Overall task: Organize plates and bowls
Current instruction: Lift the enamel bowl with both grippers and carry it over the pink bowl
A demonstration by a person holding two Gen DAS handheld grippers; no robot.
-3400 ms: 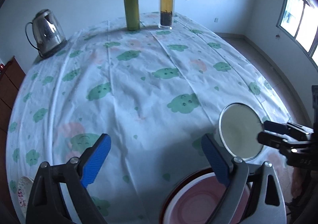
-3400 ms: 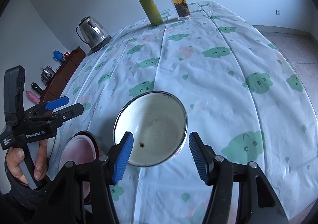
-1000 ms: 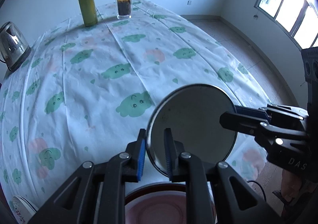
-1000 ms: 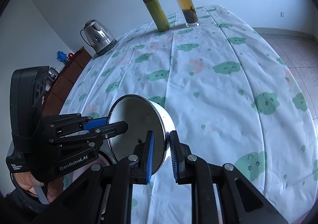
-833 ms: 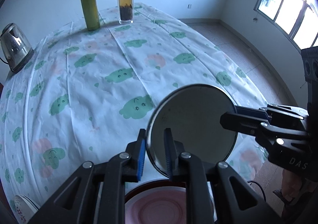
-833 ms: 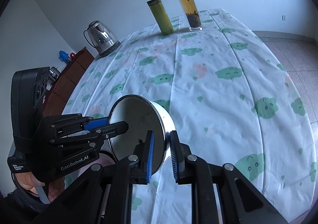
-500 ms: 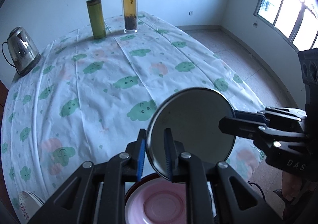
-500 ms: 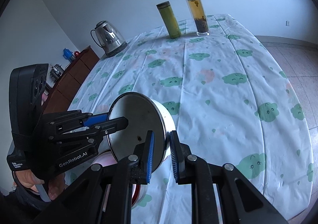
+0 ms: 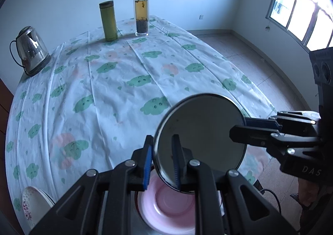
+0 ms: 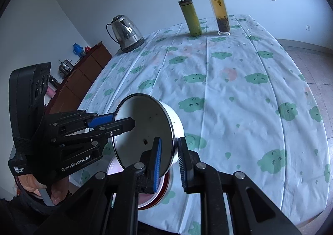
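Note:
A white enamel bowl (image 9: 200, 133) with a dark rim is held in the air above the table's near edge, tilted on its side. My left gripper (image 9: 161, 162) is shut on its near rim. My right gripper (image 10: 169, 159) is shut on the opposite rim, with the bowl (image 10: 145, 128) tilted toward the left gripper (image 10: 116, 121). The right gripper shows in the left wrist view (image 9: 245, 128). Below the bowl lies a pink plate with a red rim (image 9: 166, 208), also in the right wrist view (image 10: 154, 197). A flowered white plate (image 9: 33, 203) sits at the near left table edge.
The table has a white cloth with green clouds (image 9: 108, 93). A steel kettle (image 9: 29, 58) stands at the far left. A green flask (image 9: 108, 21) and a glass tea bottle (image 9: 141, 15) stand at the far edge. A brown sideboard (image 10: 83, 74) stands left of the table.
Both grippers closed on the bowl's rim and lifted it off the table, tilting it on edge. In the last second it has risen further above the pink plate.

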